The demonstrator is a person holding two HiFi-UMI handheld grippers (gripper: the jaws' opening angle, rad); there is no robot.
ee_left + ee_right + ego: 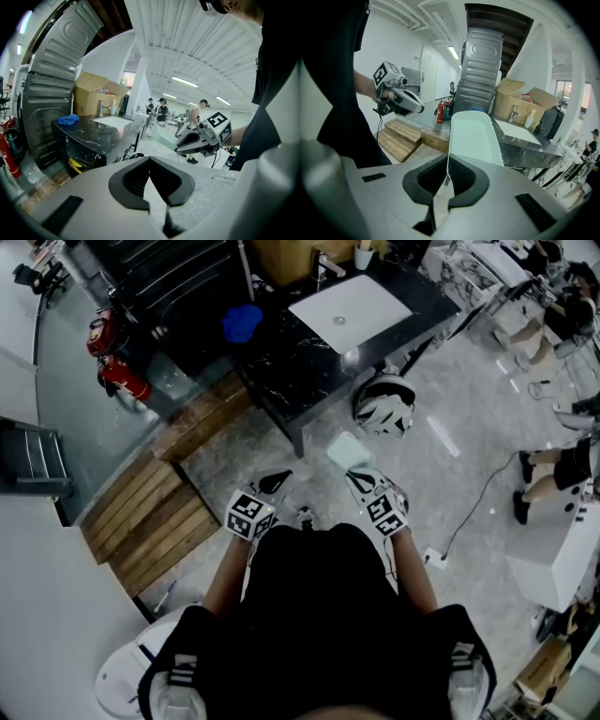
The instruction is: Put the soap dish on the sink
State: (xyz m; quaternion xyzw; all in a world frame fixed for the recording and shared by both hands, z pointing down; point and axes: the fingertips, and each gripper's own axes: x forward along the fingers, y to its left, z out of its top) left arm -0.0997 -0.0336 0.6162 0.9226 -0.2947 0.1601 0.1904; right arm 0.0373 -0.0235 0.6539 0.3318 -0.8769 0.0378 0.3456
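Note:
The soap dish is a pale green oblong tray with a white rim. My right gripper is shut on its near rim and holds it level in the air. In the head view the soap dish hangs over the floor, short of the black counter. The white rectangular sink is set in that counter, with a faucet behind it. My left gripper is shut with nothing in it and sits beside the right gripper. In the head view the left gripper is level with the right gripper.
A blue cloth lies on the counter left of the sink, and a cup stands by the faucet. A white and black helmet lies on the floor by the counter leg. Wooden steps and red fire extinguishers are at the left.

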